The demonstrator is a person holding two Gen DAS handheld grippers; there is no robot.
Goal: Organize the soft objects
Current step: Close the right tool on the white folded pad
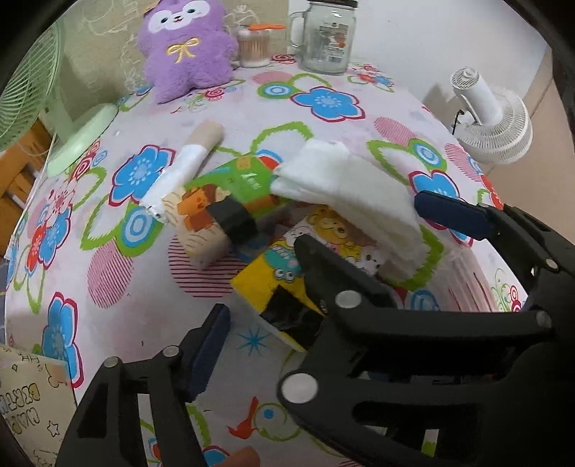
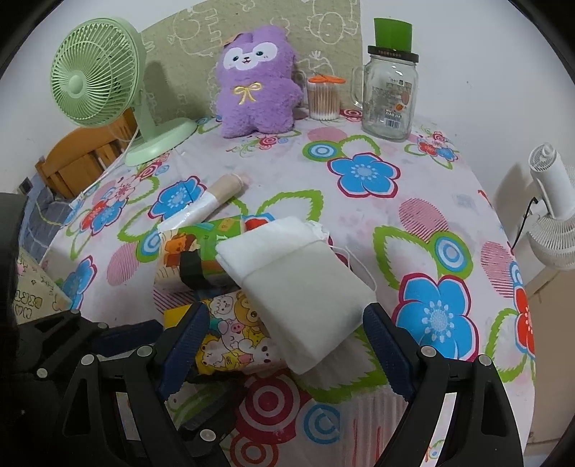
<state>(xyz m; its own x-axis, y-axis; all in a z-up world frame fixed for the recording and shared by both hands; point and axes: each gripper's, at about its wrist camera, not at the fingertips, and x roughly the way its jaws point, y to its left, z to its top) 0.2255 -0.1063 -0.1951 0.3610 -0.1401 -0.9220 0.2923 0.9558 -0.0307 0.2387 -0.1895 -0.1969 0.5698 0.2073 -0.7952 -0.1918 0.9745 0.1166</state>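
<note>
Now the soft white cloth pad stack (image 2: 298, 287) leans on the yellow cartoon-bear tissue pack (image 2: 233, 334) on the flowery table (image 2: 413, 186), so both wide-open, empty claws, right claw (image 2: 287, 345) and left claw (image 1: 251, 283), can reach it.

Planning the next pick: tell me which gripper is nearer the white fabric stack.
Right. The right gripper straddles the near end of the white fabric stack; the left gripper hangs beside it, over the yellow cartoon pack.

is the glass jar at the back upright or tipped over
Upright. The glass jar stands on its base on the floral tablecloth, its black lid on top, with a green cup resting upside down on it.
</note>
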